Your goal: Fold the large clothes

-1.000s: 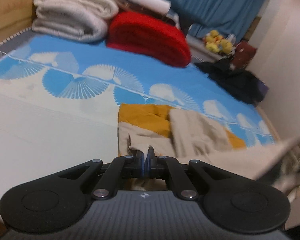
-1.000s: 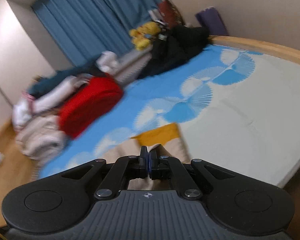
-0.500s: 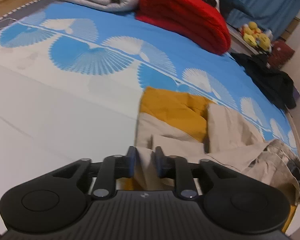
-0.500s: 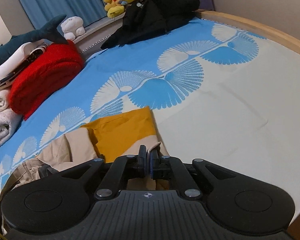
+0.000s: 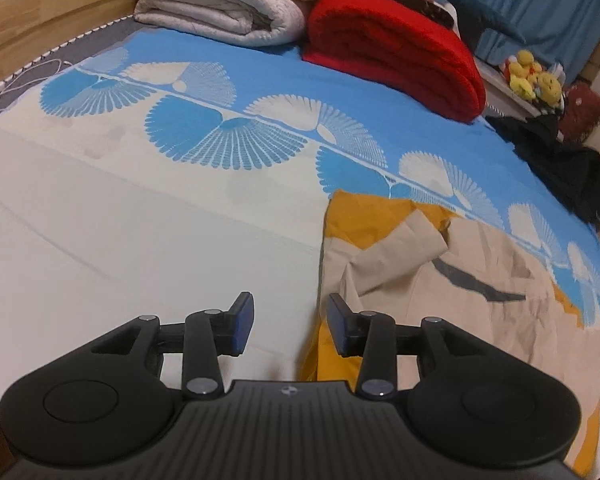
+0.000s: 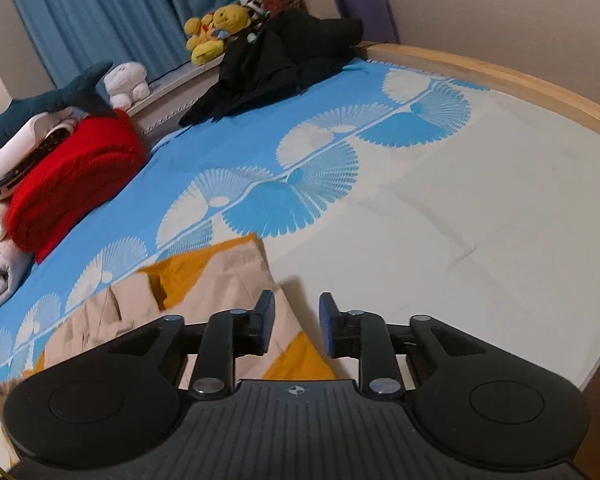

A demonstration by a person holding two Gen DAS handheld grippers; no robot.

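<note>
A beige garment (image 5: 480, 280) lies crumpled over a mustard-yellow cloth (image 5: 364, 216) on the bed, at the right of the left wrist view. My left gripper (image 5: 290, 326) is open and empty, hovering just above the garment's left edge. In the right wrist view the beige garment (image 6: 204, 284) and the yellow cloth (image 6: 300, 360) lie at lower left. My right gripper (image 6: 296, 326) is open and empty over the garment's right edge.
The bed sheet (image 5: 140, 220) is cream with blue fan patterns. A red blanket (image 5: 396, 60) and white quilts (image 5: 228, 0) are stacked at the far side. A black clothes pile (image 6: 276, 60), plush toys (image 6: 216, 28) and the wooden bed rim (image 6: 500, 76) lie beyond.
Both grippers were shut on the beige garment, lowered it onto the bed, then opened and let it go. The garment now lies on the yellow cloth.
</note>
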